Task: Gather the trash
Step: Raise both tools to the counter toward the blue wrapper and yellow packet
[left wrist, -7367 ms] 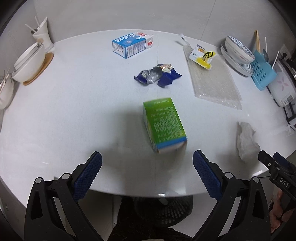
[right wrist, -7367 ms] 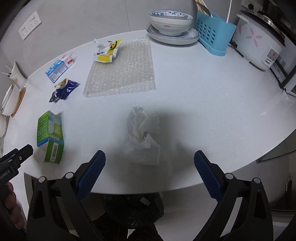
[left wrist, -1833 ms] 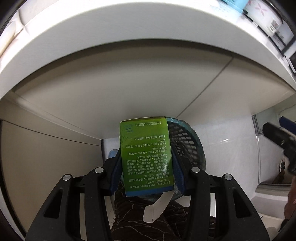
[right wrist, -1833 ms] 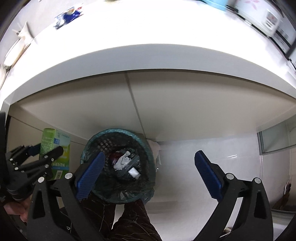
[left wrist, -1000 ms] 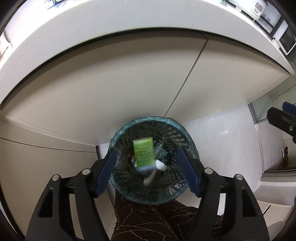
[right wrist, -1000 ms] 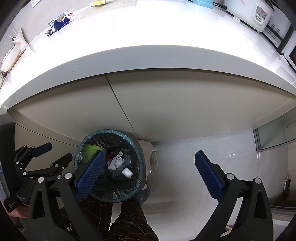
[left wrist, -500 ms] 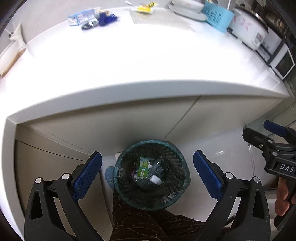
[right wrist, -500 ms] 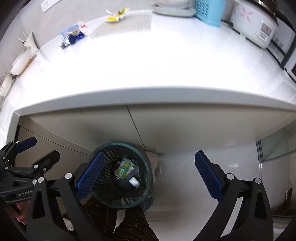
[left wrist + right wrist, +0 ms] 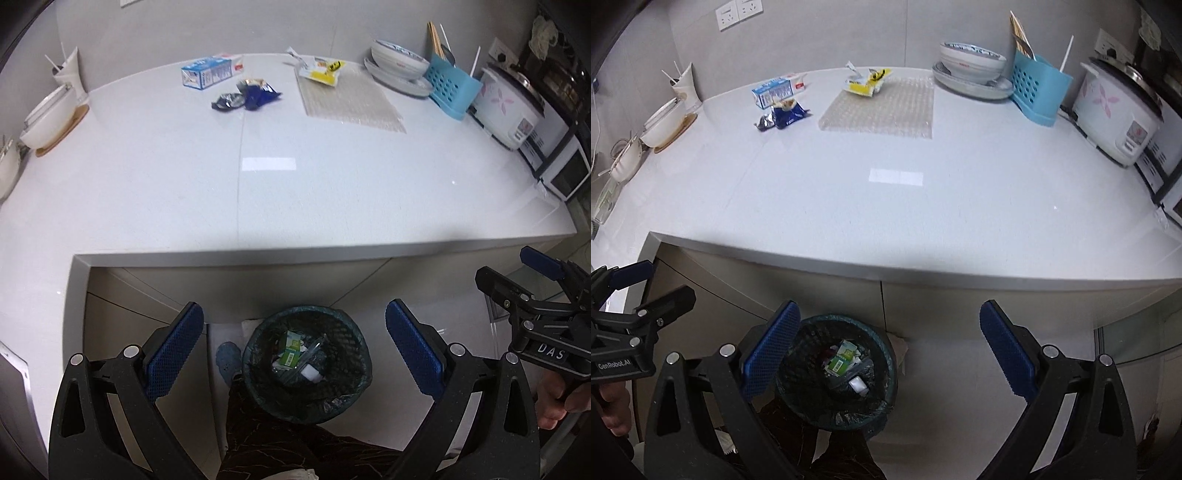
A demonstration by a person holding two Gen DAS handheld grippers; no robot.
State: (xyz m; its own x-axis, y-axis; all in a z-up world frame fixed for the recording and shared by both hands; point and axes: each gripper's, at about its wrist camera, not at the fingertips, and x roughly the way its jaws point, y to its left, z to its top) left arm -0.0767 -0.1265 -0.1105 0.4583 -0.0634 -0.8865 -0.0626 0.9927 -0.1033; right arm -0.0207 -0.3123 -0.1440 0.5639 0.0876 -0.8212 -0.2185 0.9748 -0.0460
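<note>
Two tools were recorded, both held over the floor in front of the bench. Left tool (image 9: 294, 352): blue pads spread wide, nothing between them. Right tool (image 9: 889, 354): pads likewise spread wide and empty.

Below both, a dark mesh waste bin (image 9: 354, 339) with a liner stood on the floor just under the bench edge; inside lay a green carton (image 9: 290, 350) among crumpled paper and a small white piece.

White bench (image 9: 332, 192), far side:
- blue-and-white carton (image 9: 208, 72), lying flat;
- dark blue crumpled wrapper (image 9: 245, 98), just in front of that carton;
- bubble-wrap sheet (image 9: 347, 101), with a yellow packet (image 9: 323, 70) on its far end.

Right rear: stacked bowls (image 9: 973, 61), blue utensil caddy (image 9: 1039, 88), rice cooker (image 9: 1117, 114).
</note>
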